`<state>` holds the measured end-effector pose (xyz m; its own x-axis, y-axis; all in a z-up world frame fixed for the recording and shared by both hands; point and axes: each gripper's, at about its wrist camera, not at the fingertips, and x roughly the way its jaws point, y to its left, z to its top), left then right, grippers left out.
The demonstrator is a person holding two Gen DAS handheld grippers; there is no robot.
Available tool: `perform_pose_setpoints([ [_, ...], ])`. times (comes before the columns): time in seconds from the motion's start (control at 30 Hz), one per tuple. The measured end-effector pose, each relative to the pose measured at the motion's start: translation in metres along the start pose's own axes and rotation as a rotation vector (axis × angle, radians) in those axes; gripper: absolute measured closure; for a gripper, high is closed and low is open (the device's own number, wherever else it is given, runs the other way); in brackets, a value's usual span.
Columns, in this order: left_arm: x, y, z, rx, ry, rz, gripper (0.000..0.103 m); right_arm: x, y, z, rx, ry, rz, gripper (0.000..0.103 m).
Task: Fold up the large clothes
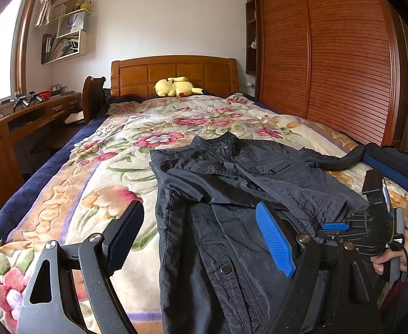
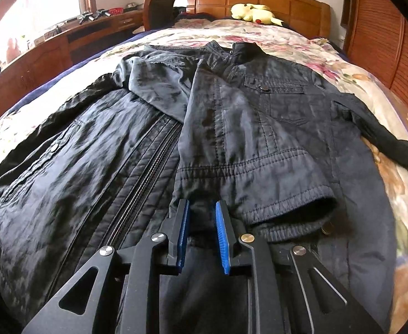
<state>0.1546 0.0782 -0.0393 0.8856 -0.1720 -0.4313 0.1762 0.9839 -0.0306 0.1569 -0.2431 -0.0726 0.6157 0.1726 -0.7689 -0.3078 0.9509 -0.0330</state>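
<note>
The right tool [image 2: 201, 233], low in the centre of the right wrist frame, has its blue pads a narrow gap apart over dark cloth just below the folded-in sleeve cuff [image 2: 262, 183]; the pads do not appear to press on anything, so it reads as slightly open and empty. The left tool [image 1: 201, 235], filling the bottom of the left wrist frame, stands wide open, one finger over the floral blanket [image 1: 98, 156], the other over the jacket [image 1: 231, 183], holding nothing. The dark jacket lies front-up across the middle of the bed [image 1: 14, 194], collar toward the wooden headboard [image 1: 173, 73] at the top of the frame, zip open, one sleeve folded across its chest, the other sleeve [image 2: 398, 144] trailing off to the right. The thin, shiny shell looks light, limp and somewhat slippery, likely to sag and slide when lifted; the elasticated hem and stitched cuffs seem the firmest holds.
</note>
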Motion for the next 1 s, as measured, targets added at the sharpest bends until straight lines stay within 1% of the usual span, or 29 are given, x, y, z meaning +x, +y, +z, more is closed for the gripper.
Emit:
perform_pose_setpoints([
  [0.13, -0.002, -0.001, 0.001, 0.001, -0.002, -0.006, 0.02, -0.013, -0.001, 0.003, 0.021, 0.014, 0.042, 0.082],
  [0.2, -0.002, -0.002, 0.002, 0.003, -0.002, -0.009, 0.02, -0.02, 0.001, 0.007, 0.013, 0.01, 0.055, 0.075],
  [0.27, -0.002, -0.004, 0.002, 0.008, -0.002, -0.01, 0.02, -0.025, 0.005, 0.011, -0.013, 0.001, 0.039, 0.056],
  [0.37, -0.001, -0.006, 0.001, 0.016, 0.004, -0.011, 0.02, -0.025, 0.014, 0.017, -0.066, 0.002, 0.007, 0.045],
  [0.47, 0.002, -0.008, 0.0, 0.02, 0.016, -0.017, 0.02, -0.017, 0.021, 0.018, -0.111, 0.032, -0.02, 0.041],
  [0.6, 0.008, -0.015, -0.003, 0.03, 0.046, -0.037, 0.02, 0.006, 0.023, 0.021, -0.143, 0.104, -0.061, 0.04],
  [0.63, 0.01, -0.017, -0.003, 0.034, 0.051, -0.039, 0.02, 0.012, 0.021, 0.021, -0.146, 0.126, -0.06, 0.04],
  [0.73, 0.013, -0.022, -0.005, 0.05, 0.066, -0.044, 0.02, 0.016, 0.012, 0.026, -0.129, 0.128, -0.026, 0.04],
  [0.77, 0.014, -0.025, -0.005, 0.058, 0.07, -0.044, 0.02, 0.016, 0.009, 0.027, -0.125, 0.123, -0.02, 0.041],
  [0.8, 0.015, -0.026, -0.006, 0.063, 0.072, -0.045, 0.02, 0.015, 0.006, 0.027, -0.129, 0.118, -0.02, 0.045],
  [0.87, 0.015, -0.029, -0.007, 0.074, 0.075, -0.046, 0.02, 0.016, -0.002, 0.028, -0.151, 0.121, -0.039, 0.069],
  [0.9, 0.014, -0.03, -0.007, 0.076, 0.077, -0.048, 0.02, 0.015, -0.004, 0.028, -0.157, 0.122, -0.037, 0.074],
  [0.97, 0.014, -0.031, -0.008, 0.079, 0.078, -0.051, 0.02, 0.011, -0.011, 0.03, -0.169, 0.109, -0.067, 0.089],
  [1.0, 0.015, -0.031, -0.008, 0.08, 0.081, -0.051, 0.02, 0.008, -0.016, 0.034, -0.164, 0.094, -0.079, 0.089],
])
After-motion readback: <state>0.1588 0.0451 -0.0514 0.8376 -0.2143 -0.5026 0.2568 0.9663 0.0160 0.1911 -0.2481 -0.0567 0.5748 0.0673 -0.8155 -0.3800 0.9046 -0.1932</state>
